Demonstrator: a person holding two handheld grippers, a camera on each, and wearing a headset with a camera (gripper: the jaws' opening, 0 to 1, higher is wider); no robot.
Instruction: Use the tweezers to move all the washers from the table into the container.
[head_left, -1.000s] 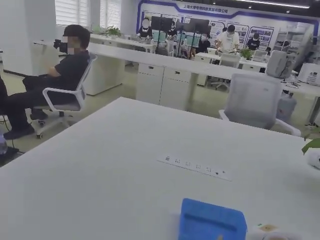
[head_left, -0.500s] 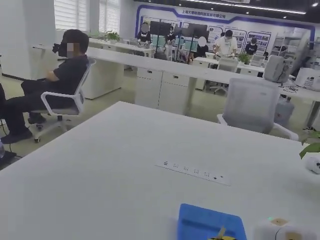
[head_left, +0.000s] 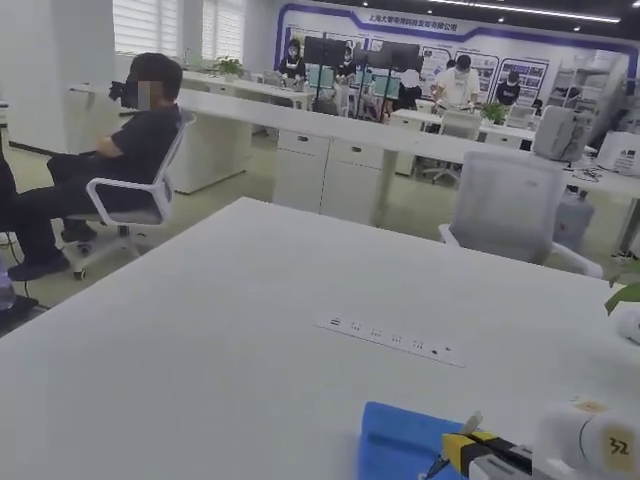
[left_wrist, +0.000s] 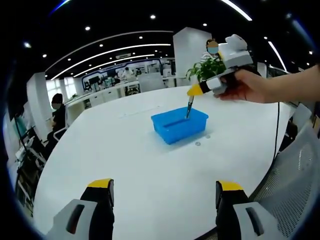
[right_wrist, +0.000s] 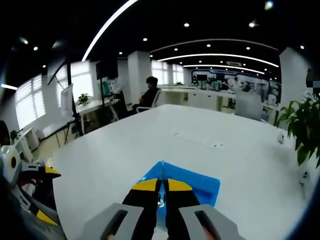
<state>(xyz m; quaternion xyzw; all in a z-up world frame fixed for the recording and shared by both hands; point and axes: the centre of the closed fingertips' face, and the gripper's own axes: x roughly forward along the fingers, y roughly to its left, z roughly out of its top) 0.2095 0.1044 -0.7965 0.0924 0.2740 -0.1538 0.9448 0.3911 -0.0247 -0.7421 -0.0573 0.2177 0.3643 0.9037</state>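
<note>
Tweezers (left_wrist: 190, 106), clamped in the narrow right gripper (right_wrist: 161, 184), pointed down into the blue container (left_wrist: 175, 131), well in from the table (left_wrist: 125, 165) edges, likely the drop step. The left gripper (left_wrist: 162, 185) gaped wide, empty. Next, the washers (left_wrist: 198, 143) lying just beside the container would need a fine pinch.
</note>
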